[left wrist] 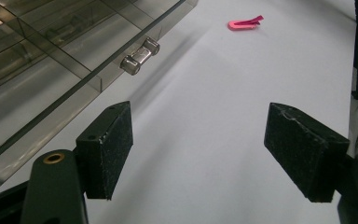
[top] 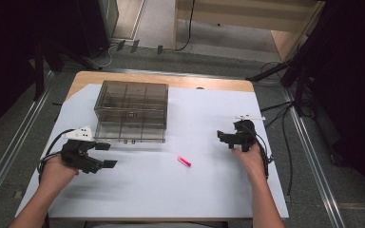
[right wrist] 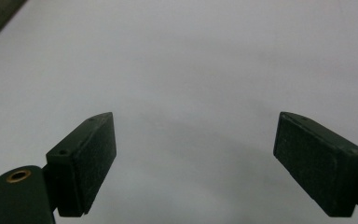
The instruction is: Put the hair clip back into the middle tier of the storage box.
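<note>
A smoky clear plastic organiser box (top: 131, 111) with drawers stands on the white sheet (top: 209, 190) at the back left; its small metal drawer handle (left wrist: 140, 56) is close ahead of the left jaws. A small pink clip (top: 184, 161) (left wrist: 244, 23) lies on the sheet between my hands. My left gripper (top: 106, 155) (left wrist: 198, 151) is open near the box's front left corner, with nothing between its pads. My right gripper (top: 225, 139) (right wrist: 196, 161) hovers at the right of the sheet, jaws wide open over bare white surface.
The wooden table edge (top: 171, 80) borders the sheet at the back. Cables (top: 285, 137) trail off the table's right side. Metal floor rails (top: 9, 152) and dark stands flank the table.
</note>
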Demonstrator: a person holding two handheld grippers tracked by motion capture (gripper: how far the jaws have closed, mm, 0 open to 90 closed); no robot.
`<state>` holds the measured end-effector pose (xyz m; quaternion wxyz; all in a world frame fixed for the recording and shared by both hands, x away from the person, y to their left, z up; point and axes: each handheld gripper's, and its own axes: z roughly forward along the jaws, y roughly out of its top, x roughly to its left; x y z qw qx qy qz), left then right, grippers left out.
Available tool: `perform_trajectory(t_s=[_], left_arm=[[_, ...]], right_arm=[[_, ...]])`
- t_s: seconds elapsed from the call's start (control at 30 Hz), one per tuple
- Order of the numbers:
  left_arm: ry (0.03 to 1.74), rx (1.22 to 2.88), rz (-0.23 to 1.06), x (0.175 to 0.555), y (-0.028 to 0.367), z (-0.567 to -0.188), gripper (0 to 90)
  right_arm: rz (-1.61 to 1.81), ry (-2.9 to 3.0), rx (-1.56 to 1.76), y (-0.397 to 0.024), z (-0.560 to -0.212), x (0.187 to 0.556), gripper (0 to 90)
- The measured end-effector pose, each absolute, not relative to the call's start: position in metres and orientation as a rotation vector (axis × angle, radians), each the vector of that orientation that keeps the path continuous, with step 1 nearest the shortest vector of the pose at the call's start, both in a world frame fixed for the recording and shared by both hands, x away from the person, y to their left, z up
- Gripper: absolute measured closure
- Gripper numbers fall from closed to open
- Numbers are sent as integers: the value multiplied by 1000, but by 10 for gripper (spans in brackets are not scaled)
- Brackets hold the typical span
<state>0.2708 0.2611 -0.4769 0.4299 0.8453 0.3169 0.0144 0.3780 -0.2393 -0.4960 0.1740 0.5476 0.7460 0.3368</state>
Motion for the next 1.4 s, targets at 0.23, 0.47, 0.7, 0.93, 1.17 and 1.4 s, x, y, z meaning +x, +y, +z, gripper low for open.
perform_trajectory(t_s=[0.23,0.47,0.7,0.93,1.17,1.4], left_arm=[[790,2117,35,271,260,-478,246],[795,2119,39,271,260,-478,246],[788,2126,39,270,259,-478,246],[790,2128,37,270,259,-478,246],[795,2127,42,269,259,-478,246],[796,2128,45,268,259,-478,246]], right_arm=[[1019,2211,1468,-236,-491,375,132],[1030,2263,1438,-233,-489,373,146],[1045,2331,1417,-230,-487,371,277],[1037,2337,1397,-227,-485,369,297],[1019,2323,1380,-226,-481,369,298],[1018,2335,1400,-226,-478,369,307]])
